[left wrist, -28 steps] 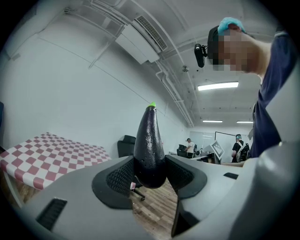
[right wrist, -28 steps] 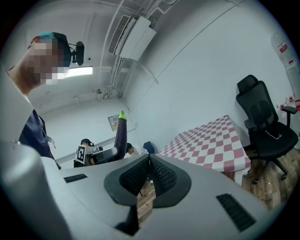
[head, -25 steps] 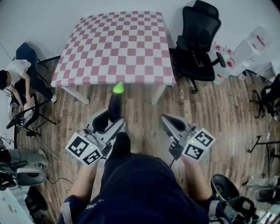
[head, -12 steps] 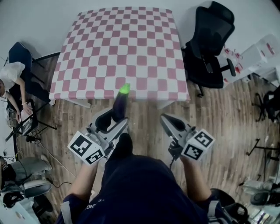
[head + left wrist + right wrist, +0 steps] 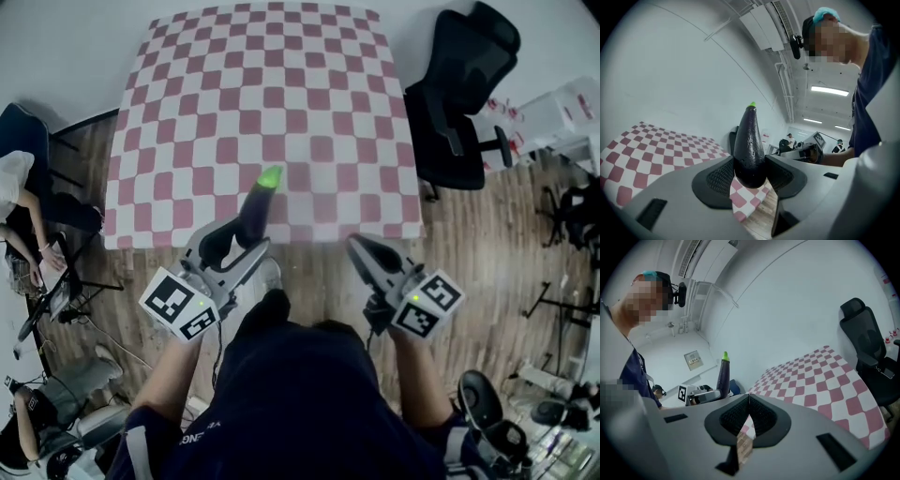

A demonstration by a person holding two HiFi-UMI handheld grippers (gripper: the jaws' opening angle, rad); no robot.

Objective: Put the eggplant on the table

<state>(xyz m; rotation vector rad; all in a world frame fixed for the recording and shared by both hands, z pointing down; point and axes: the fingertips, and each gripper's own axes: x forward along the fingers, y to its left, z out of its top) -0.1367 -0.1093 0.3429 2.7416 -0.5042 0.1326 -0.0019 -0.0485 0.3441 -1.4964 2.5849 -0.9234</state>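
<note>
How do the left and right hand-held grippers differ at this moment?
The left hand-held gripper is shut on the eggplant; the right hand-held gripper is shut and empty. The left jaws stand wide apart around it; the right jaws meet. Both point toward the table.

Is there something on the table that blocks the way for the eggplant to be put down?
Nothing visible does. The left gripper holds the eggplant upright at the near edge of the table, and no object shows on its checkered cloth.
</note>
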